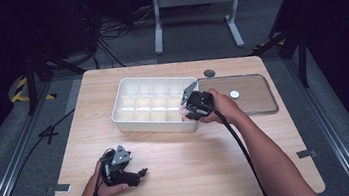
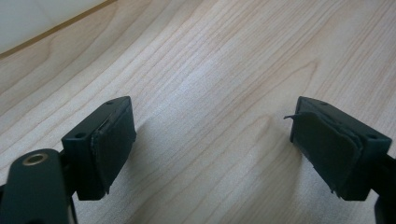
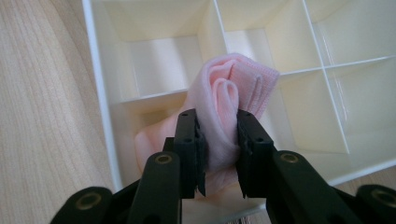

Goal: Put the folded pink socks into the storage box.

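A white divided organizer box (image 1: 130, 119) stands in the middle of the wooden table. My right gripper (image 1: 184, 109) hangs over its near right corner, shut on a folded pink cloth (image 3: 229, 100). In the right gripper view the cloth bulges up between the pads, and its lower end rests in a corner compartment of the box (image 3: 327, 65). My left gripper (image 1: 143, 172) lies low over the table near the front left edge. Its pads (image 2: 112, 144) stand wide apart, open, with bare wood between them.
A shallow transparent tray (image 1: 264, 108) lies to the right of the box with a small white round piece (image 1: 234, 93) in it. A dark round disc (image 1: 209, 73) sits at the table's far edge. Cables and a stand are on the floor behind.
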The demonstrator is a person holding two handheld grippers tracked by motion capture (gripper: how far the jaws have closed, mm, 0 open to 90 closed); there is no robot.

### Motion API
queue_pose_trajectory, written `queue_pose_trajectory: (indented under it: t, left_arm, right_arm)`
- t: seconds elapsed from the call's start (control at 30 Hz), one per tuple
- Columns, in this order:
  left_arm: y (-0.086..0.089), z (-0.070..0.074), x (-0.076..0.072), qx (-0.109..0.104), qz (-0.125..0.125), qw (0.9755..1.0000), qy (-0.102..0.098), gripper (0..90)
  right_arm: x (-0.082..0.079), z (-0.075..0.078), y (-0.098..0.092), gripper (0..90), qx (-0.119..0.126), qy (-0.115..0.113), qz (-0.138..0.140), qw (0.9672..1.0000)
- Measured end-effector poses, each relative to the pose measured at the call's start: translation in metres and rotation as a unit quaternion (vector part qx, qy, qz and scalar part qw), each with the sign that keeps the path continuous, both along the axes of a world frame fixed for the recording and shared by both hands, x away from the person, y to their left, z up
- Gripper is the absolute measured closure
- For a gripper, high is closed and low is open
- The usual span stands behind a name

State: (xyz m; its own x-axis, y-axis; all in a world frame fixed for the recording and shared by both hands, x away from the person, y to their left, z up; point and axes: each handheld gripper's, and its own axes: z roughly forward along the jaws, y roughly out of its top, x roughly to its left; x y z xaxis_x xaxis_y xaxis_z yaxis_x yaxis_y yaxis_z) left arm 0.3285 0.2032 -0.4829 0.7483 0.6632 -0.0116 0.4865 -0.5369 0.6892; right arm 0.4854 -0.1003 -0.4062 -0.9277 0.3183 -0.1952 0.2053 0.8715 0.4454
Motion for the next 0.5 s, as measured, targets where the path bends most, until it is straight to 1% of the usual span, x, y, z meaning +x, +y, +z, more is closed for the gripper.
queue_pose_trajectory:
  t: [0.03, 0.13, 0.2, 0.27, 0.3, 0.33, 0.43, 0.47, 0.5]
  left_arm:
    - [0.000, 0.000, 0.000, 0.000, 0.000, 1.0000, 0.000, 14.1]
    - [0.000, 0.000, 0.000, 0.000, 0.000, 1.0000, 0.000, 14.1]
    - [0.000, 0.000, 0.000, 0.000, 0.000, 1.0000, 0.000, 14.1]
    - [0.000, 0.000, 0.000, 0.000, 0.000, 1.0000, 0.000, 14.1]
    - [0.000, 0.000, 0.000, 0.000, 0.000, 1.0000, 0.000, 14.1]
    - [0.000, 0.000, 0.000, 0.000, 0.000, 1.0000, 0.000, 14.1]
    - [0.000, 0.000, 0.000, 0.000, 0.000, 1.0000, 0.000, 14.1]
    - [0.000, 0.000, 0.000, -0.001, 0.000, 1.0000, 0.000, 14.1]
    - [0.000, 0.000, 0.000, 0.000, 0.000, 1.0000, 0.000, 14.1]
  right_arm:
    - [0.000, 0.000, 0.000, 71.6, 0.001, 0.000, 0.001, 1.0000]
    - [0.001, 0.002, -0.004, 68.8, 0.017, 0.008, -0.005, 0.9998]
    - [0.002, 0.003, -0.008, 63.4, 0.031, 0.016, -0.015, 0.9993]
    - [0.003, 0.005, -0.012, 56.7, 0.038, 0.018, -0.026, 0.9988]
    - [0.003, 0.005, -0.012, 56.7, 0.038, 0.018, -0.026, 0.9988]
    - [0.003, 0.006, -0.013, 56.2, 0.043, 0.017, -0.028, 0.9985]
    - [0.003, 0.014, -0.016, 55.6, 0.067, 0.019, -0.033, 0.9970]
    - [0.004, 0.017, -0.016, 57.0, 0.077, 0.022, -0.038, 0.9961]
    - [0.004, 0.019, -0.016, 59.0, 0.080, 0.018, -0.039, 0.9959]
